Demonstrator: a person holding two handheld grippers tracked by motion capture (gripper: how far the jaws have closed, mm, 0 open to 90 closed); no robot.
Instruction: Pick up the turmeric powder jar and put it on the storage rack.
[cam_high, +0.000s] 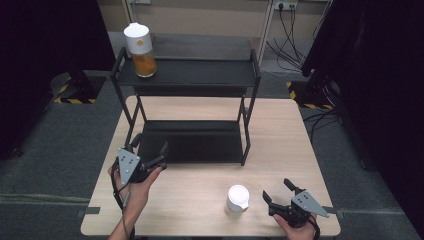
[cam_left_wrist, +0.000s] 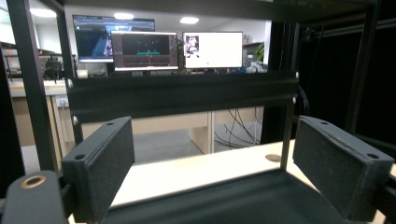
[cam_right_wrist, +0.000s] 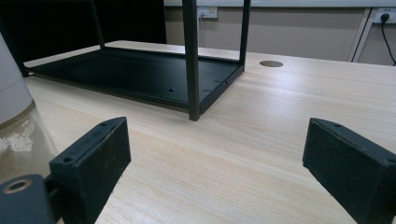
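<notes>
High view: a white-capped glass jar (cam_high: 237, 199) is seen on the pale wood table (cam_high: 280, 135), just left of the spread, empty right gripper (cam_high: 281, 192), while the left gripper (cam_high: 148, 142) is held spread at the black metal rack (cam_high: 190, 75).

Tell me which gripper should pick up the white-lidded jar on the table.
Probably the right gripper: it is open, empty and close beside the jar. The left gripper is farther off, at the rack's lower shelf.

Pale wood-grain table (cam_high: 280, 145), smooth, low sheen. Matt black metal rack (cam_high: 195, 75). Clear glossy jar (cam_high: 142, 45) with white plastic lid; second jar (cam_high: 237, 198) likewise. Matt black, finely textured jaw pads (cam_right_wrist: 348, 163).
</notes>
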